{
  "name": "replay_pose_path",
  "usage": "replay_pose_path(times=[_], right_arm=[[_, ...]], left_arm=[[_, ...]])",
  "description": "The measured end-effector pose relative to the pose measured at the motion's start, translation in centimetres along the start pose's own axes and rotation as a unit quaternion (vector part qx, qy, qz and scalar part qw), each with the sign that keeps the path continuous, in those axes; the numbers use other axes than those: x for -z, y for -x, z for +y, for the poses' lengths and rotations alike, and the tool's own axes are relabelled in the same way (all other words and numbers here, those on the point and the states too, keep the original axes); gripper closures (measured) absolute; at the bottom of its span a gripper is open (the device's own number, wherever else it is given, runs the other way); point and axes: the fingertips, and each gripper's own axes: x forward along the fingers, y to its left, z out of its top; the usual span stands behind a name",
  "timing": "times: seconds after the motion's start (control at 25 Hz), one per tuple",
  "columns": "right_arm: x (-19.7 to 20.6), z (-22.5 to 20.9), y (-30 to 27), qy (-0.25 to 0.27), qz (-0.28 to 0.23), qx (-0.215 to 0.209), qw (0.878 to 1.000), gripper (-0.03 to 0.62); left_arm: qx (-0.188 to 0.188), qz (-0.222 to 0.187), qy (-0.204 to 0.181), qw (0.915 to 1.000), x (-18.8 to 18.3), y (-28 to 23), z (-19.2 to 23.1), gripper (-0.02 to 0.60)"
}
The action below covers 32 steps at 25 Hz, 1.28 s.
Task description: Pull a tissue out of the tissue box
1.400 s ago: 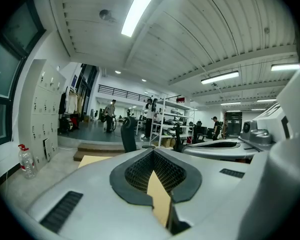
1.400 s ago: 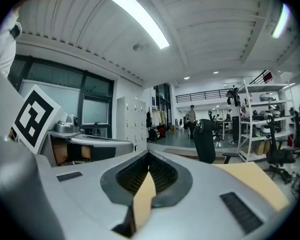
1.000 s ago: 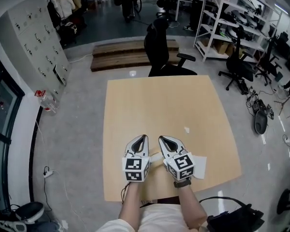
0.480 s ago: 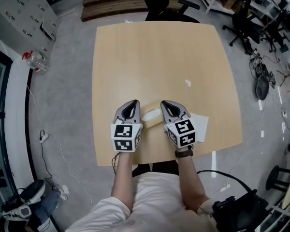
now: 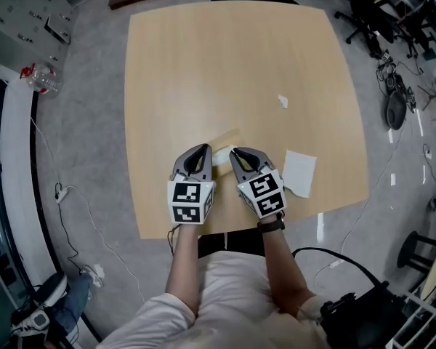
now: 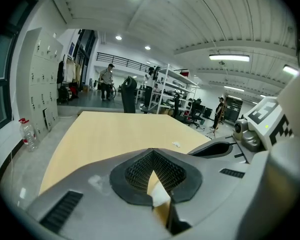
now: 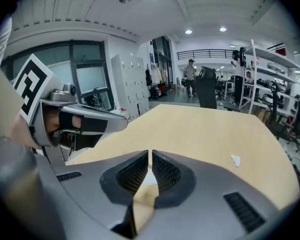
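Both grippers sit at the near edge of the table [image 5: 203,64], tips either side of the tissue box [image 5: 230,137] (tan, low, nearly the tabletop's colour, so its edges are easy to misjudge). Left gripper [image 5: 200,150]: in its own view the jaws are closed tip to tip, nothing pinched as far as I can see. The white bit in the wedge below the pads looks like the tissue [image 5: 221,155] lying beyond them, not in them. Right gripper [image 5: 237,153]: jaws together too, only a hairline slit, empty. The tissue pokes out on the box's near side, right between the two tips. Pull not started, I'd say. Risks:
1) Neither gripper is open, so going in as is just shoves the tissue or the box; one has to open first.
2) The box looks light and nothing pins it, so a one-handed pull probably drags or lifts the whole box. One gripper should hold it down while the other pulls.
3) A shallow pinch on the tissue's edge tears it or slips off.
4) The box is near the table's front edge, so a pull toward the person could take it off.

The loose white sheet [image 5: 299,173] and small scrap [image 5: 282,101] to the right are well apart from all this, ignore.
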Motion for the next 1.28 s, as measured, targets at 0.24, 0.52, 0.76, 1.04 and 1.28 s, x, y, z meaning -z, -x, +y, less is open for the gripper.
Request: replay_pose_path(times=[0.24, 0.52, 0.76, 1.04, 1.28], right_arm=[[2.4, 0.0, -1.5, 0.010, 0.033, 0.007, 0.999, 0.512], [4.8, -0.1, -3.6, 0.013, 0.062, 0.016, 0.998, 0.467], [5.6, -0.4, -4.7, 0.038, 0.093, 0.029, 0.995, 0.468], [6.0, -0.2, -5.1, 0.041, 0.108, 0.032, 0.993, 0.484], [6.0, 0.0, -5.1, 0.052, 0.111, 0.044, 0.992, 0.562]], left_arm=[[0.003, 0.017, 0.010, 0.9998, 2.0, -1.2, -0.1, 0.580], [-0.001, 0.033, 0.019, 0.9993, 3.6, -1.7, 0.2, 0.581], [-0.004, 0.036, 0.025, 0.9991, 4.0, -2.3, 0.6, 0.581], [-0.010, 0.033, 0.029, 0.9990, 4.0, -1.9, 1.0, 0.581], [-0.018, 0.033, 0.032, 0.9988, 4.2, -1.4, 1.2, 0.580]])
